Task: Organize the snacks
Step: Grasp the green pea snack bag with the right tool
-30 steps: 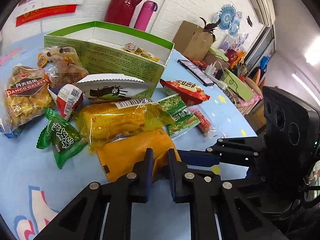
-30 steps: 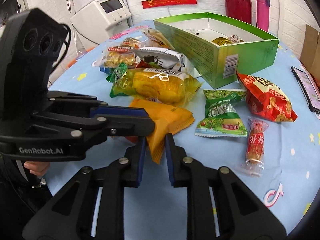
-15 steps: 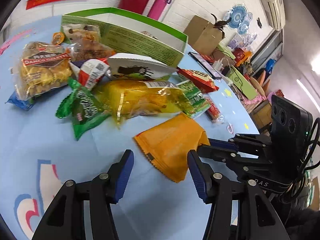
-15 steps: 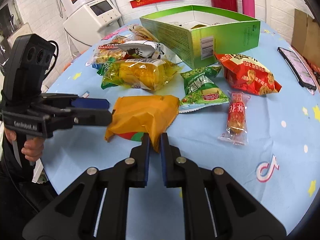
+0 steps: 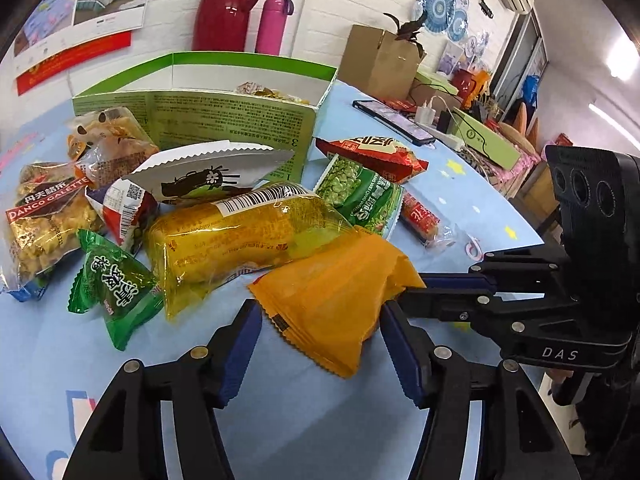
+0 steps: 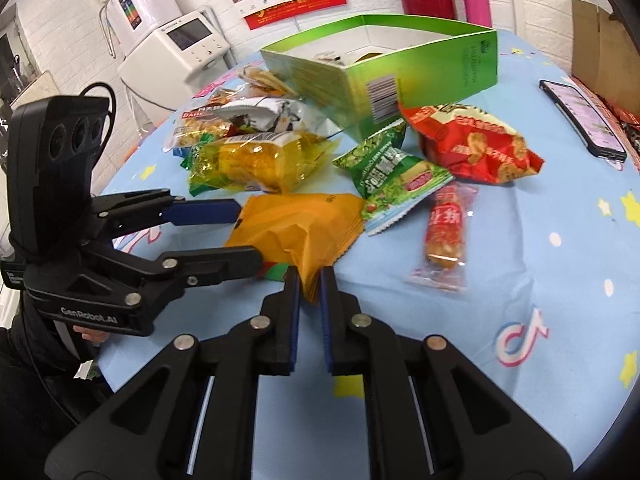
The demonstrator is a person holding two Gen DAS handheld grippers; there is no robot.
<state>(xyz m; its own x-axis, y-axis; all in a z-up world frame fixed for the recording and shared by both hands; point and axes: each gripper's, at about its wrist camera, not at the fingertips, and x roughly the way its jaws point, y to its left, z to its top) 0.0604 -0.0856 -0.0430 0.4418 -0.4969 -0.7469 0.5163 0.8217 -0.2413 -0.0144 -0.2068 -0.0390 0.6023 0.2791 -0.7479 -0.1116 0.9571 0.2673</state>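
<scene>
While spread across the light blue patterned tablecloth (image 6: 540, 248), stands toward the upper middle of the frame as an open green cardboard box (image 6: 420, 68), with a long clear-yellow plastic snack bag (image 5: 240, 240) and a red crinkled snack bag (image 6: 472, 144) lying just below it. Sits at lower centre as a flat orange foil snack packet (image 5: 340, 300), one edge nipped in the tightly pressed right gripper (image 6: 309, 280). Flanks that packet with the wide-spread left gripper (image 5: 320, 320), one blue finger pad (image 5: 240, 344) on each side.
</scene>
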